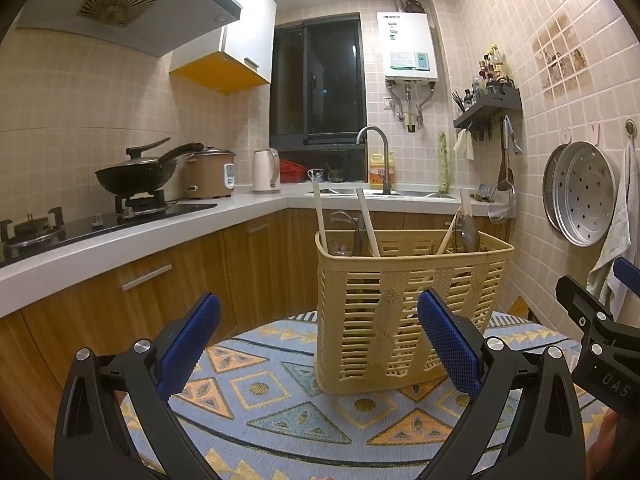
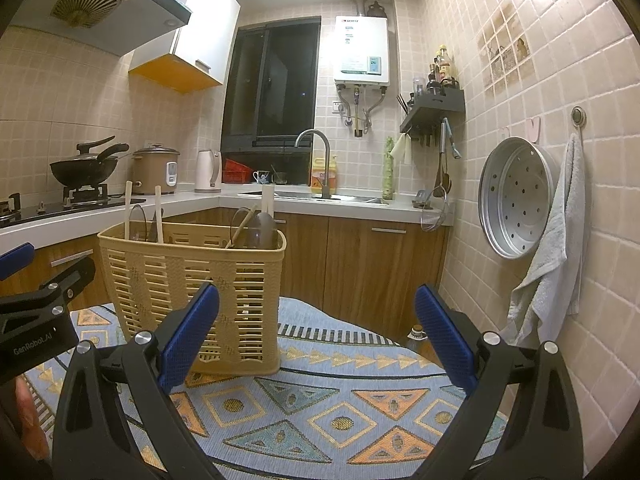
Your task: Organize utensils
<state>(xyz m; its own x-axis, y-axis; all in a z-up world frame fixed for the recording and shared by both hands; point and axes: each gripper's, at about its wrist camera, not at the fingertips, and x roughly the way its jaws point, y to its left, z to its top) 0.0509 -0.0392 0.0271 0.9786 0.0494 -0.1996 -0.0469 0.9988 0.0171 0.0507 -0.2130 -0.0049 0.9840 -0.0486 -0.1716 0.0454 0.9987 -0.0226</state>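
Observation:
A beige slotted plastic utensil basket (image 1: 400,312) stands upright on a round table with a patterned blue cloth (image 1: 304,408). It holds wooden chopsticks or spatula handles (image 1: 366,226) and dark spoons (image 1: 470,232). My left gripper (image 1: 318,332) is open and empty, just in front of the basket. My right gripper (image 2: 316,326) is open and empty; the basket (image 2: 192,292) stands ahead to its left on the cloth (image 2: 340,408). The right gripper also shows at the right edge of the left wrist view (image 1: 600,320).
A white counter (image 1: 160,228) with a stove, a wok (image 1: 136,178), a rice cooker and a kettle runs along the left and back. A sink with a tap (image 1: 376,160) is behind. A steamer tray (image 2: 516,196) and a towel (image 2: 556,248) hang on the right wall.

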